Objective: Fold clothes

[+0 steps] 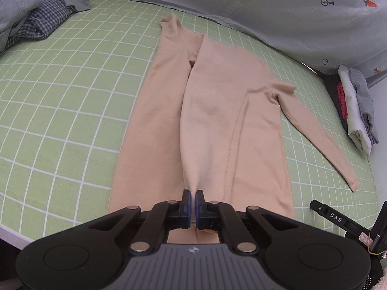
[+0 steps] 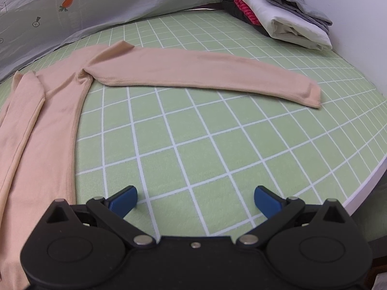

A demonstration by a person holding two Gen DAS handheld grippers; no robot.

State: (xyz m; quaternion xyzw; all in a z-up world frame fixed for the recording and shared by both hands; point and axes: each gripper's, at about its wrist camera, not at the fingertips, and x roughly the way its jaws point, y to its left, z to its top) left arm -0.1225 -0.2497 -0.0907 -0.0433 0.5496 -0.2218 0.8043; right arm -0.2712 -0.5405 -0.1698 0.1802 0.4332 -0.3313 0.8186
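A peach long-sleeved top (image 1: 217, 111) lies lengthwise on the green checked sheet (image 1: 60, 111). My left gripper (image 1: 193, 194) is shut on its near hem edge, and the fabric rises from the pads as a raised fold over the middle of the garment. One sleeve (image 1: 316, 133) stretches out to the right. In the right wrist view the same top (image 2: 43, 125) lies at the left, with that sleeve (image 2: 205, 72) running across the sheet (image 2: 217, 145). My right gripper (image 2: 195, 199) hangs open above bare sheet, nothing between its fingers.
A grey quilt with carrot prints (image 1: 278, 9) runs along the far side. A heap of grey and checked clothes (image 1: 33, 17) sits far left. A stack of folded clothes (image 2: 285, 17) lies at the right by the wall. The bed edge (image 2: 362, 188) curves nearby.
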